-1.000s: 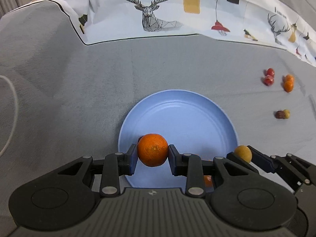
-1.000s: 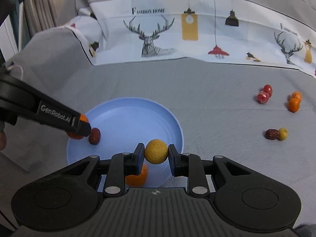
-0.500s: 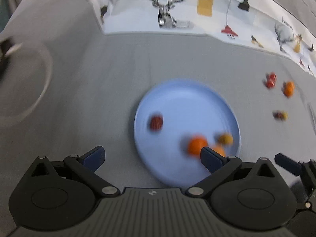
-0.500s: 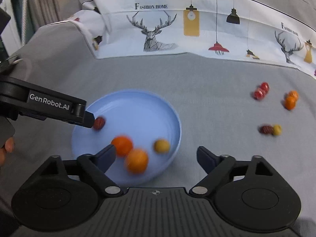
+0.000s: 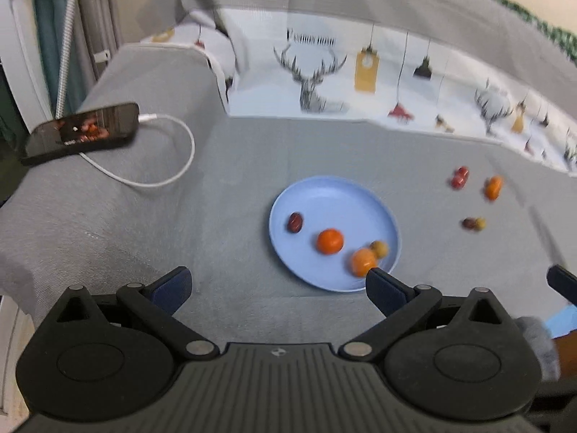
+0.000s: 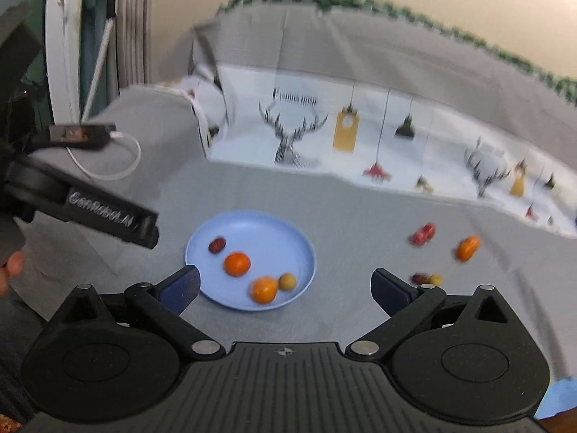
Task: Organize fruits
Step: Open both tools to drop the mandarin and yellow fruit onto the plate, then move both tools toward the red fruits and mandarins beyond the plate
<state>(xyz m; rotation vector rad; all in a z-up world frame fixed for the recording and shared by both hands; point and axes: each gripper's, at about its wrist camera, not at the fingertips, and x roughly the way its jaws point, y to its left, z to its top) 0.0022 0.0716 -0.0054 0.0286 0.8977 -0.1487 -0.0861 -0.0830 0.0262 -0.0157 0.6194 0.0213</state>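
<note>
Now both the left gripper point(image 5: 277, 287) and right gripper point(image 6: 285, 288) gape empty, jaws just opened, four fruits on the blue plate point(image 6: 288, 231) ahead; loose fruits point(image 6: 468, 248) beyond the right gripper could roll if nudged.

My left gripper point(image 5: 276, 290) is matt black plastic with a ribbed top and small bright metal pivot pins. The blue plate point(image 5: 317, 195) looks smooth, with a satin sheen. The grey cloth point(image 5: 151, 223) beneath it is matt and finely textured. The phone point(image 5: 81, 133) has a glossy screen.
</note>
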